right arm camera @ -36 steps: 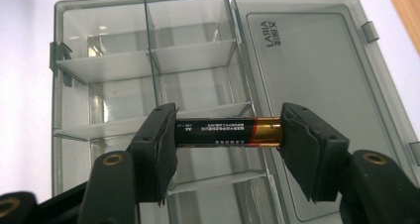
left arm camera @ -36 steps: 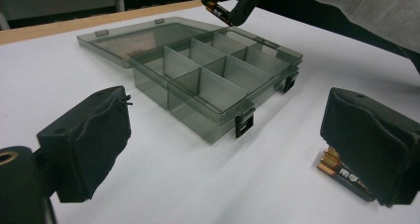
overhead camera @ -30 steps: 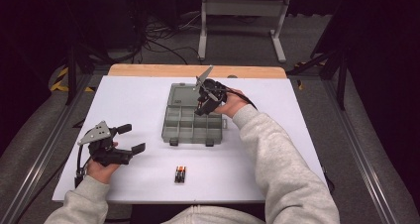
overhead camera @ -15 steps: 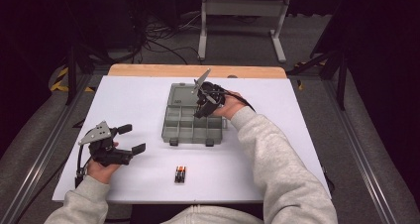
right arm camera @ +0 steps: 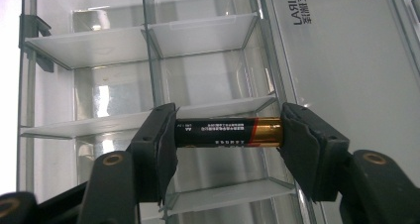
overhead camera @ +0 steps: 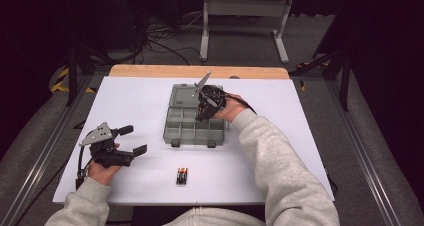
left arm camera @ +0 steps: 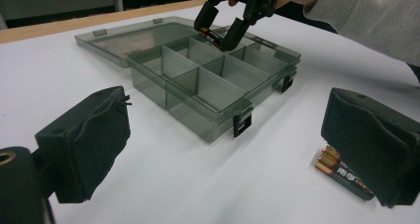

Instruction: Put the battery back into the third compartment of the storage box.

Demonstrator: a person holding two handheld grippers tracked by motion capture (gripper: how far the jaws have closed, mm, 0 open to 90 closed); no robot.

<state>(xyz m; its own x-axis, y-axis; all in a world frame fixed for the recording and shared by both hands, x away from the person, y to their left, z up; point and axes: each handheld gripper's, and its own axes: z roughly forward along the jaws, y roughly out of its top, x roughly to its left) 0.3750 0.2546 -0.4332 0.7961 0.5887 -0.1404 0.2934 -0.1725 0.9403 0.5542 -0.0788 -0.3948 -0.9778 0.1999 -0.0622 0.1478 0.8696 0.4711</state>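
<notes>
Smoky-clear plastic box (overhead camera: 194, 121) sits open on white counter (overhead camera: 280, 151), lid flat behind it. R claw (right arm camera: 228, 135) is about half open, clamped end-to-end on one battery (right arm camera: 225, 132), held over a compartment on the lid side of the box, not yet let go. No batt seen lying in any compartment. Two more batts (overhead camera: 182, 176) lie loose on counter, just right of the L claw (overhead camera: 131, 140), still to load. So task looks early: one in transit, two left. R hand (overhead camera: 227, 108) reaches in from box's right w/ tips angled down. L claw rests wide open, empty, well left of box.
</notes>
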